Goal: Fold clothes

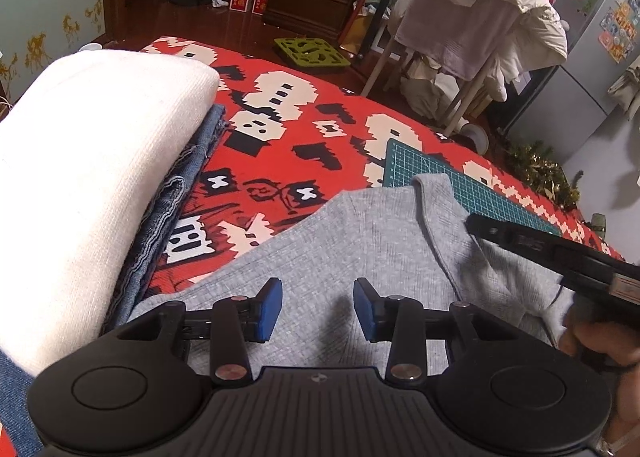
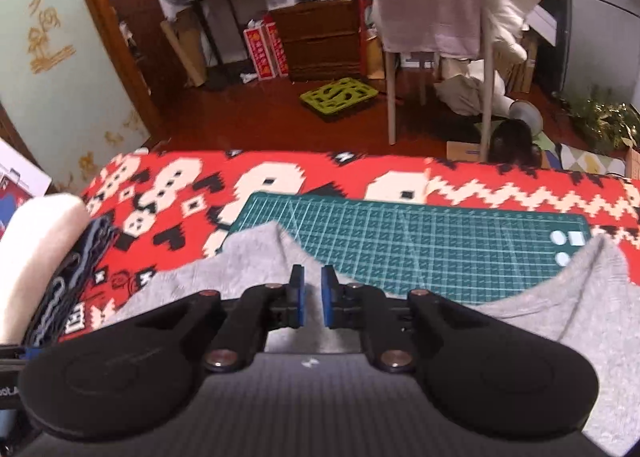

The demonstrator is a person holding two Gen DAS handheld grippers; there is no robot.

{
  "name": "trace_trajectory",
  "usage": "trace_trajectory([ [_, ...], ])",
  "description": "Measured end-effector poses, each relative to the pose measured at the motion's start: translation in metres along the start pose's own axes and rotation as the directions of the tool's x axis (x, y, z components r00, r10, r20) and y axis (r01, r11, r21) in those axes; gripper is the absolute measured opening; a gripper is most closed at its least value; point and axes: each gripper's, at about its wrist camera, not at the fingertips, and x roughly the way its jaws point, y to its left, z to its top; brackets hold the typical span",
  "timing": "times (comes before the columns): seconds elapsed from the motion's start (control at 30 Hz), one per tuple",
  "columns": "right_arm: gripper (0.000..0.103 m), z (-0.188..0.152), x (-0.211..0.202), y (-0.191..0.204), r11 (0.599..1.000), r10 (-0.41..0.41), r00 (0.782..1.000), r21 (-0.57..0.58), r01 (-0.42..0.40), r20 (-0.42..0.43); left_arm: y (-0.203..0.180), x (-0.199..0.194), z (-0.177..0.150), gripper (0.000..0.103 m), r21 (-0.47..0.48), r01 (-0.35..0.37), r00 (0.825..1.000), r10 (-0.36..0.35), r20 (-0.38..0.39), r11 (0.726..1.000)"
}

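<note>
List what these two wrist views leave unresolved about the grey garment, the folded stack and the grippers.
- Grey garment: near part hidden under each gripper body in both views; its type cannot be told.
- Folded stack: white piece and denim cut by the left edge, left wrist view; layer count unclear.
- Right gripper: narrow gap, motion blur; cloth between the pads cannot be confirmed.
- Left gripper: open; contact with the cloth unclear.

Left gripper [image 1: 318, 309] wide open, right gripper [image 2: 312, 295] narrowly parted, nothing between.
</note>
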Motion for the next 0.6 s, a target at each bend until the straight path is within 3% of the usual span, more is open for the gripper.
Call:
trace_trajectory([
  [0.27,0.011,0.013,0.019,-0.004,0.998,-0.025,1.000,0.057,0.024,0.008,0.002,0.000,0.001,0.038,-0.008,-0.010,1.000,0.010,0.003,1.000],
  [0.43,0.011,0.014,0.008,0.006,0.998,0.030,0.999,0.048,-0.032,0.040,0.003,-0.001,0.002,0.038,-0.017,-0.009,1.000,0.009,0.007,1.000],
  [0.6,0.010,0.008,0.027,0.013,0.999,0.026,1.000,0.025,-0.026,-0.010,0.007,-0.005,0.004,0.038,-0.041,0.005,1.000,-0.004,0.020,0.999],
])
